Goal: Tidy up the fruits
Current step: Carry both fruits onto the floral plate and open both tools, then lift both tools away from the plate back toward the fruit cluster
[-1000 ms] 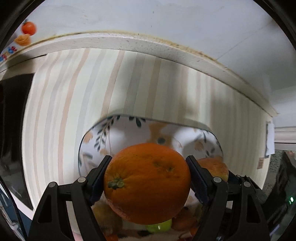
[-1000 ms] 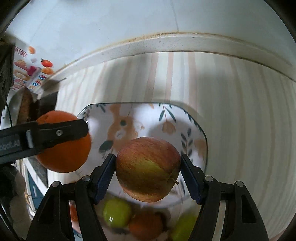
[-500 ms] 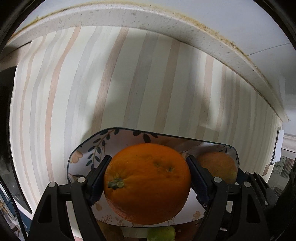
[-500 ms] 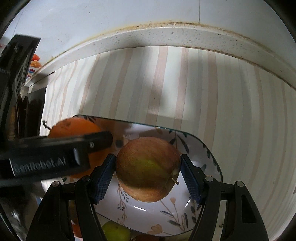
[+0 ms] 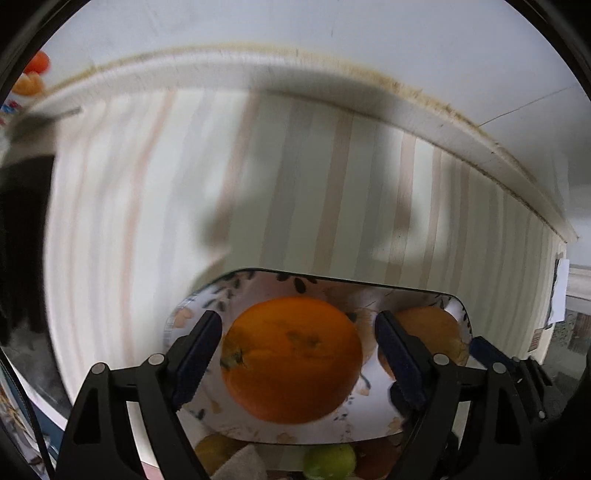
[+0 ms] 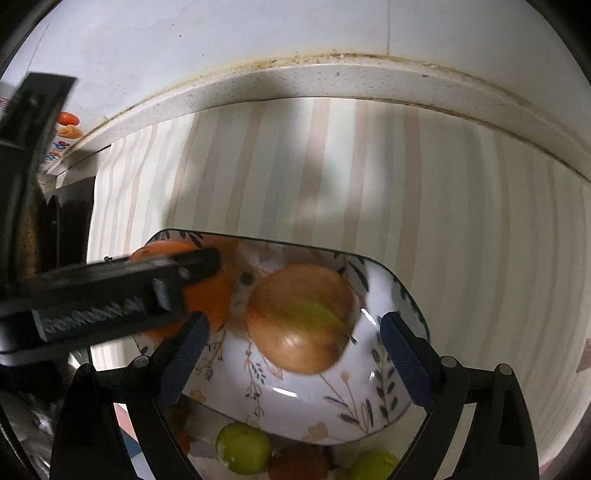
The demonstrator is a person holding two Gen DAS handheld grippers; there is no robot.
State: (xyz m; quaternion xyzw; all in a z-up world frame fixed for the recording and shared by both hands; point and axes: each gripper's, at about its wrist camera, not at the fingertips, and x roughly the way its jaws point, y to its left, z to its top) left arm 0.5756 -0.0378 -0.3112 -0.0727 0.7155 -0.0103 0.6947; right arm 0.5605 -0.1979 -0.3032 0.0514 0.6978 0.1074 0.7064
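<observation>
Home kitchen, striped cloth (image 6: pixel 461 229) on counter, tiled wall (image 6: pixel 258 33), floral fruit plate (image 6: pixel 369 417)

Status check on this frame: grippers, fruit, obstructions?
Both grippers opening, left gripper, right gripper. Orange and apple released into bowl. No obstruction.

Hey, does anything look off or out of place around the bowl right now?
Nothing stands out. The orange and the apple sit in the floral bowl, both whole, nothing spilled. The wall seam behind the counter is grimy, that's all.
</observation>
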